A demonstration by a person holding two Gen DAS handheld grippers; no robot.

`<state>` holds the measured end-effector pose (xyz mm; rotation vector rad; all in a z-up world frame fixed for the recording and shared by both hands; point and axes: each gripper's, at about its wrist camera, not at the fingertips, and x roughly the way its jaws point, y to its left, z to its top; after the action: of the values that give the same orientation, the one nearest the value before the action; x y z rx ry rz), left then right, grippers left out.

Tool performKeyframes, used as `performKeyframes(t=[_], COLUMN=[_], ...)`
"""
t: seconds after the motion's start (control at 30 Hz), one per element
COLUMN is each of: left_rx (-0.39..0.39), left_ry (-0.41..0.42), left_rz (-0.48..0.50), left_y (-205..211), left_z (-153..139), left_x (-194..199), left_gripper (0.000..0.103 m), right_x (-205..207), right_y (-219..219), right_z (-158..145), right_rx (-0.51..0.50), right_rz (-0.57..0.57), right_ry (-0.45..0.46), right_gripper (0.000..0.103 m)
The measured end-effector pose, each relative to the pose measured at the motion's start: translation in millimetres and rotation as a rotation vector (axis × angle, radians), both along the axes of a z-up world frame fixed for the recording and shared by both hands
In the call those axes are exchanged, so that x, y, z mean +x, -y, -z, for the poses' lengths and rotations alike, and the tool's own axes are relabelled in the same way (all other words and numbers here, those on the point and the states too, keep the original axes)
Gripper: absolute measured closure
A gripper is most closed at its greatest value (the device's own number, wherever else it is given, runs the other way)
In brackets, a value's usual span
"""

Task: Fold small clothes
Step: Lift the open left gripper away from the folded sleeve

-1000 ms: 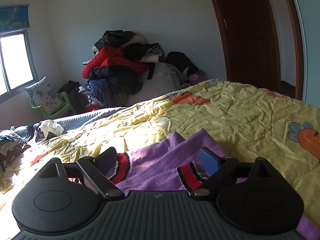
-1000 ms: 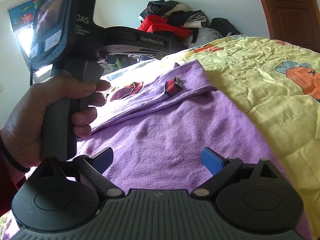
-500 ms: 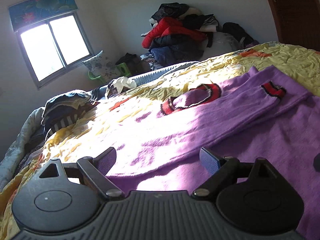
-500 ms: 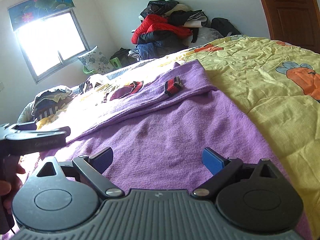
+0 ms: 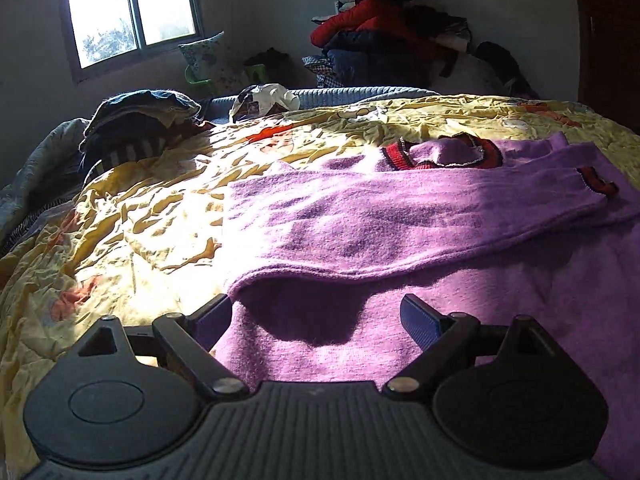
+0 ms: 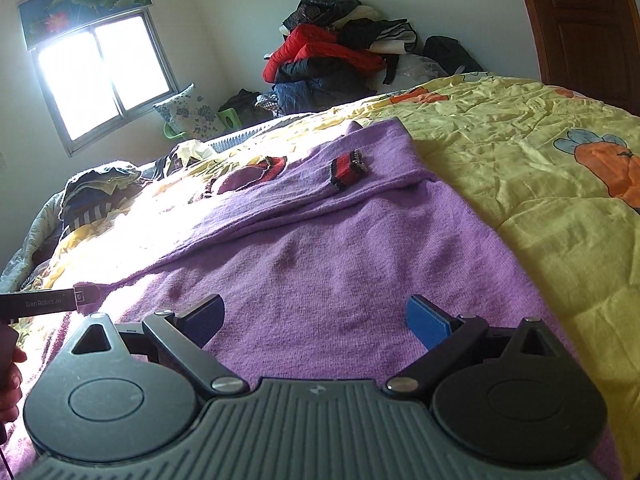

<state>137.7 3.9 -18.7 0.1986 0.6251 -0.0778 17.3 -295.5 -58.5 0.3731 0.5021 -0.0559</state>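
Purple knitted wool sweater (image 5: 400,216) with red-and-black striped cuffs and collar is laid flat on the bed, over a crumpled yellow quilt (image 5: 152,216) printed with orange cartoon figures. One sleeve is folded across the body of the sweater, its striped cuff (image 6: 347,169) resting near the far edge of the garment, and the striped collar (image 5: 444,152) is seen just beyond that sleeve.

The left tool (image 5: 316,320) is held low over the near left corner of the sweater, where a fold of the fabric rises into a small pocket. Its blue-padded fingers are spread wide, and nothing is gripped between them; the purple knit is seen in the gap beneath. In the right wrist view this tool (image 6: 86,295) is seen only as a dark bar entering from the left edge of the sweater, with part of the person's hand (image 6: 10,376) beside it.

The right tool (image 6: 316,322) is held over the near edge of the sweater, towards its right side. Its fingers are likewise spread wide, with no cloth pinched; only the flat knit is seen below them.

Beyond the sweater, at the far left of the bed, a heap of dark folded clothes (image 5: 136,128) is lying. Further off, against the wall, a tall pile of red and dark garments (image 6: 332,52) is stacked, and a bright window (image 6: 104,76) is set in the wall to its left.
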Motion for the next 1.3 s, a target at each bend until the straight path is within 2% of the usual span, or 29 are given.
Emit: performKeyframes(t=[0.17,0.37,0.7,1.03,1.3], left_rx=[-0.091,-0.060,-0.140,-0.163,-0.190], left_ry=[-0.051,-0.066,-0.082,-0.132,-0.131], left_rz=[-0.011,-0.018,0.008,-0.005,-0.092], left_y=[-33.1,-50.6,-59.5,-58.4,-71.1], left_z=[-2.9,-1.2,1.6,17.9,19.9], left_x=[-24.2,-69.6,-128.6,-148.2,-159.0], left_gripper=[0.011,0.006,0.005,0.005,0.005], right_x=[1.8,4.1,-1.2,-47.0,-47.9], right_y=[-2.3,-6.4,-26.2,-37.8,-40.3], right_z=[-0.2,-0.2,-3.3,-2.5,-0.6], right_rx=[-0.017,-0.048,-0.177,-0.258,-0.276], right_rz=[-0.001,-0.005,-0.025,-0.075,-0.070], right_ry=[-0.009,-0.025,-0.098,-0.131,-0.133], right_gripper=[0.006,0.004,0.002,0.002,0.000])
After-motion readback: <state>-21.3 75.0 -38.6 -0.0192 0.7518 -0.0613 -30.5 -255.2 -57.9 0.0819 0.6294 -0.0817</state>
